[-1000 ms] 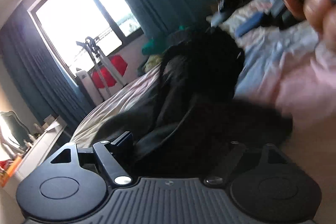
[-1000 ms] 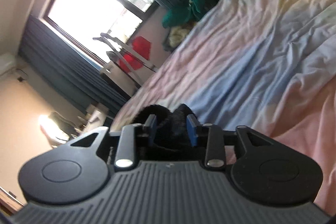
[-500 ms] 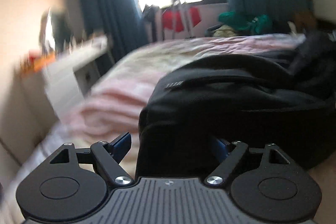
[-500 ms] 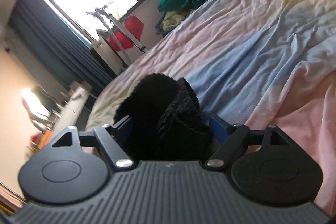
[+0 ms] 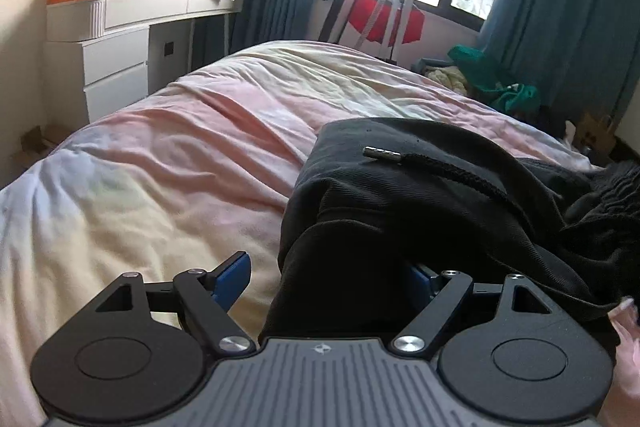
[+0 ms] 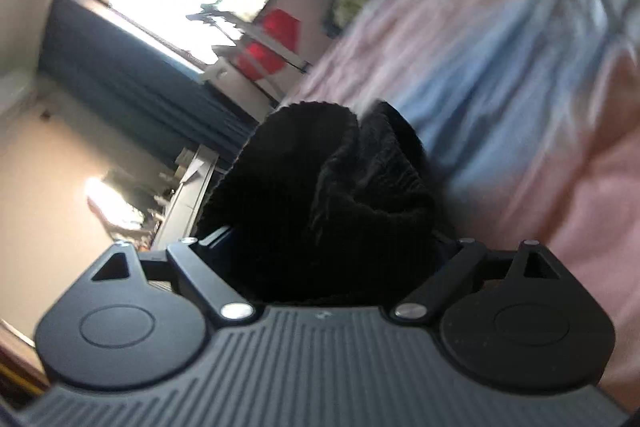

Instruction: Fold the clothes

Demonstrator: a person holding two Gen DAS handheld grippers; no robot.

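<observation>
On black garment [image 5: 420, 211], seemingly unlabelled

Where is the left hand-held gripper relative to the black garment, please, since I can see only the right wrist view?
Observer: The left hand-held gripper is open, with a fold of the black garment lying between its jaws.
Operator: Is either pad pressing on the cloth?
Observer: One blue pad stands clear of it, over the bed cover; the other is mostly hidden behind the fold.
Operator: Is anything loose on top?
Observer: A drawstring with a metal tip lies across the garment's top.
</observation>
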